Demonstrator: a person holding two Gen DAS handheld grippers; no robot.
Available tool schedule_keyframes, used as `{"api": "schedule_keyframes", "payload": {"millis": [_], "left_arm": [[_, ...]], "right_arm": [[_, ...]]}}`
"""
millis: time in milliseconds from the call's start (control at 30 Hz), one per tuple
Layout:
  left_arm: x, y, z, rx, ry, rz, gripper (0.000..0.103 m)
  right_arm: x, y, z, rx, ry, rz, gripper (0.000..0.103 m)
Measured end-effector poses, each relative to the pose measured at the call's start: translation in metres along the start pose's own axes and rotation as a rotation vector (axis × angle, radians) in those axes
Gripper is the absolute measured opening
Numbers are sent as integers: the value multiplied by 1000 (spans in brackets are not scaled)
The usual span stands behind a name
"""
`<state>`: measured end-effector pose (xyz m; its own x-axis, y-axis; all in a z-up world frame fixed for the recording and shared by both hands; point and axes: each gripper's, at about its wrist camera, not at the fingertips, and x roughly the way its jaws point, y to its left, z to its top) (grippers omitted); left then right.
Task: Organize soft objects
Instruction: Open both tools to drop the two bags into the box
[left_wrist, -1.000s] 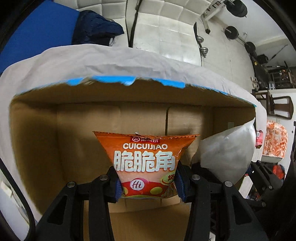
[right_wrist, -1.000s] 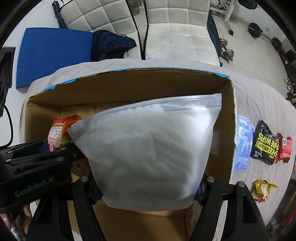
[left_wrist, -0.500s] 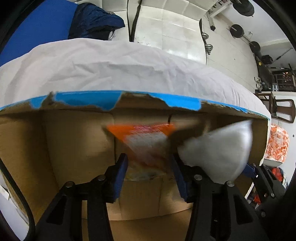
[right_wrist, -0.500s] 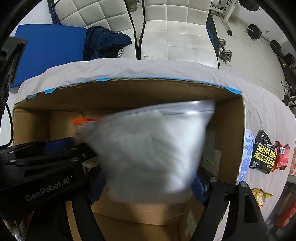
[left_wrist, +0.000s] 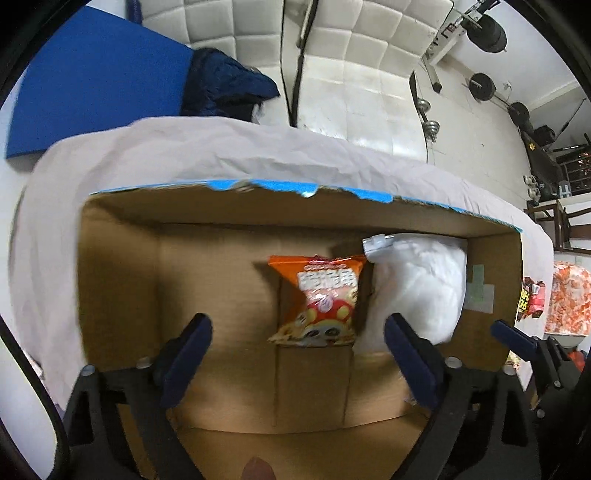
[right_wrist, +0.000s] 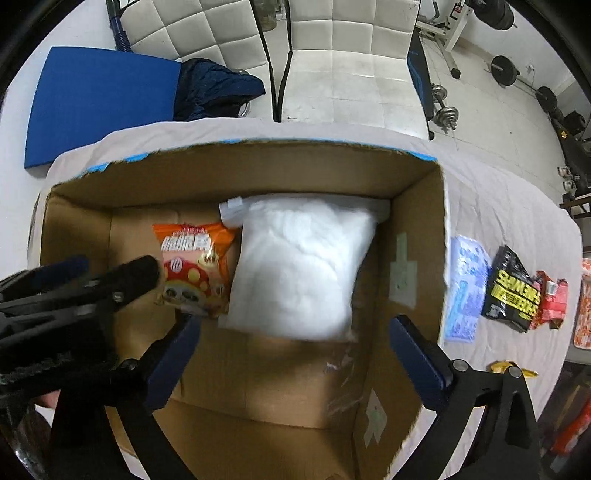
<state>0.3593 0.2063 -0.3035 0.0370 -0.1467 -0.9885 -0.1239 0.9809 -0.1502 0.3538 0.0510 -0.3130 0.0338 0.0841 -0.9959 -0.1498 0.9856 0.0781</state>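
- Orange snack bag (left_wrist: 320, 300) lies flat on the floor of the cardboard box (left_wrist: 118, 280), toward its far wall, touching the white zip bag (left_wrist: 417, 284) on its right.
- White zip bag fills the box's far right corner, its seal strip toward the far wall.
- Your left gripper (left_wrist: 297, 354) points down into the box, jaws opening, nothing pressed between the pads.
- Your right gripper (right_wrist: 295, 360) hangs above the zip bag's near edge, jaws opening too, not touching it.
- Outside the box's right wall, on the grey cloth (right_wrist: 517, 206), lie a blue packet (right_wrist: 466, 291), a black snack bag (right_wrist: 511, 291) and a red wrapper (right_wrist: 552, 302).
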Motion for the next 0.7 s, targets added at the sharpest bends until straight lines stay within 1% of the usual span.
{"api": "schedule_keyframes", "payload": {"millis": [133, 233, 300, 367, 533, 633, 700], "left_arm": [[-17, 5, -13, -3, -56, 22, 99], [-30, 9, -24, -11, -89, 15, 99], [-43, 11, -40, -16, -122, 27, 99], [-51, 10, -51, -21, -148, 67, 99], [-82, 10, -94, -27, -270, 148, 99], [-99, 5, -114, -6, -322, 175, 99], [-108, 1, -127, 8, -335, 176, 99]], "right_arm": [[-14, 4, -18, -3, -29, -3, 103], [-29, 7, -36, -10, -61, -7, 103], [-41, 8, -50, -8, -88, -11, 103], [-51, 8, -63, -5, -114, -15, 103], [-81, 8, -99, 1, -160, 1, 103], [-102, 10, -119, -18, -197, -4, 103], [-113, 11, -128, -24, -217, -7, 103]]}}
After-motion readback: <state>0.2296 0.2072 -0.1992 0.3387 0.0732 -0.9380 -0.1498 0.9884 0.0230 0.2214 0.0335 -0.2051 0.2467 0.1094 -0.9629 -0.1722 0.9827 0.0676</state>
